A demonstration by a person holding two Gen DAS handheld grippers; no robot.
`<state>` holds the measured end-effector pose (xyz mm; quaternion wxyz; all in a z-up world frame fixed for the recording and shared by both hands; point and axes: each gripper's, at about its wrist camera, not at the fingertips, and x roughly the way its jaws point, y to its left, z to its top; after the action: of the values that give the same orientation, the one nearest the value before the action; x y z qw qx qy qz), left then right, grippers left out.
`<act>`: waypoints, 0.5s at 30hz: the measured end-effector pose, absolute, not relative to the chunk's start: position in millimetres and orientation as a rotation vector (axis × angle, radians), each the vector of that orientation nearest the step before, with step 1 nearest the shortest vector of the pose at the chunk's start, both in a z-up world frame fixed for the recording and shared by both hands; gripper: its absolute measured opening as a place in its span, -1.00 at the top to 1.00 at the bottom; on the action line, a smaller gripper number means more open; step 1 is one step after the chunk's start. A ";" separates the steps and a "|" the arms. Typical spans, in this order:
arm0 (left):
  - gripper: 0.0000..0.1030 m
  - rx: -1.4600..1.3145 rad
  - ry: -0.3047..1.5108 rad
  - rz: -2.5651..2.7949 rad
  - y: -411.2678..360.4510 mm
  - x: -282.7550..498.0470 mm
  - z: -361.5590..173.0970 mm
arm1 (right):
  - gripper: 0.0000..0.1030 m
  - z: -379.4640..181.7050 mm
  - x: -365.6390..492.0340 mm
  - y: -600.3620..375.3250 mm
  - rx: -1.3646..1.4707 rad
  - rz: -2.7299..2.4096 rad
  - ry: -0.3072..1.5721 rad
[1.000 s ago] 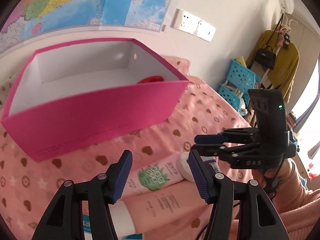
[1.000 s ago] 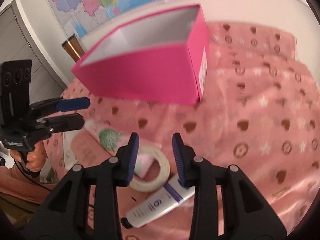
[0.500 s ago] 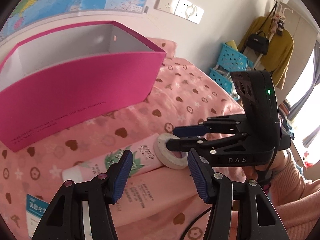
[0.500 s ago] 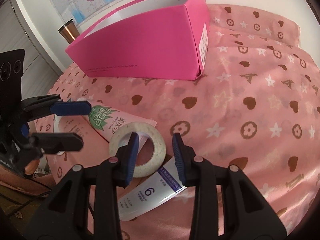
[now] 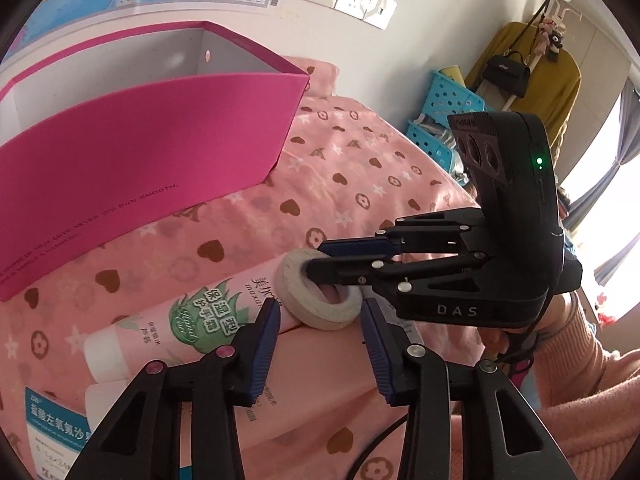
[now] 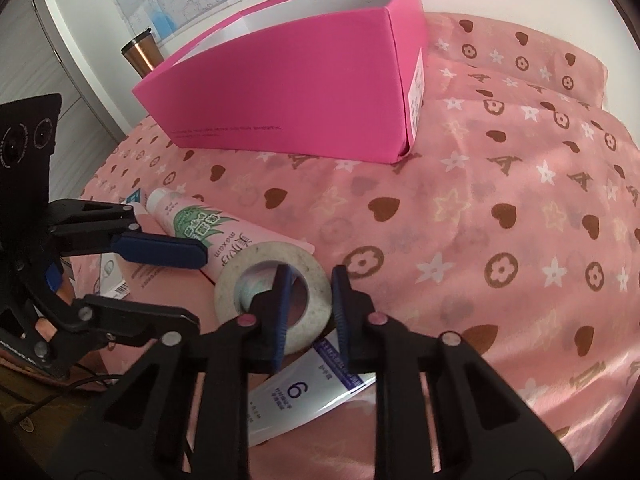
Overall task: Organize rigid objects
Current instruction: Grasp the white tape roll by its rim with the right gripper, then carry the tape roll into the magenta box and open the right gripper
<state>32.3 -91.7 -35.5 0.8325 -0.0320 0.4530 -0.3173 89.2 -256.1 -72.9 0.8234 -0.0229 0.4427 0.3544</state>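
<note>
Right gripper [image 6: 307, 300] is down at the tape roll [image 6: 273, 298], lower centre of its view — one finger inside the hole, the other outside the rim, gap narrow, wall not yet pinched. Left gripper [image 5: 320, 356] hangs just short of the roll [image 5: 318, 292], fingers spread wide, holding nothing. The roll leans on a pink aloe tube [image 5: 176, 328]; the magenta box [image 6: 304, 92] stands in the upper centre of the right gripper's view.

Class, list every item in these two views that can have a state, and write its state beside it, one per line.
pink box: open-topped, upright on the bedspread.
tape roll: lying tilted on the tubes, right gripper straddling its rim, one finger through the hole.
aloe tube: lying down, capped.
number 6 tube: lying flat, partly under the roll.
left gripper: open, empty.
right gripper: open, not yet closed.
</note>
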 end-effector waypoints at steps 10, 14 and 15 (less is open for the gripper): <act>0.27 -0.109 0.966 -0.683 -89.3 37.0 -34.4 | 0.68 -62.3 85.5 -262.2 -0.008 0.740 0.909; 0.28 -0.133 0.948 -0.693 -84.6 38.0 -27.6 | 0.68 -51.9 83.4 -263.8 0.000 0.737 0.882; 0.28 -0.135 0.937 -0.694 -83.3 38.0 -24.6 | 0.68 -48.6 83.2 -263.9 -0.001 0.737 0.875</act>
<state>38.0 -83.3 -24.6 0.8327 -0.0635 0.4419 -0.3276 83.2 -263.9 -48.6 0.8409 -0.0003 0.4139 0.3486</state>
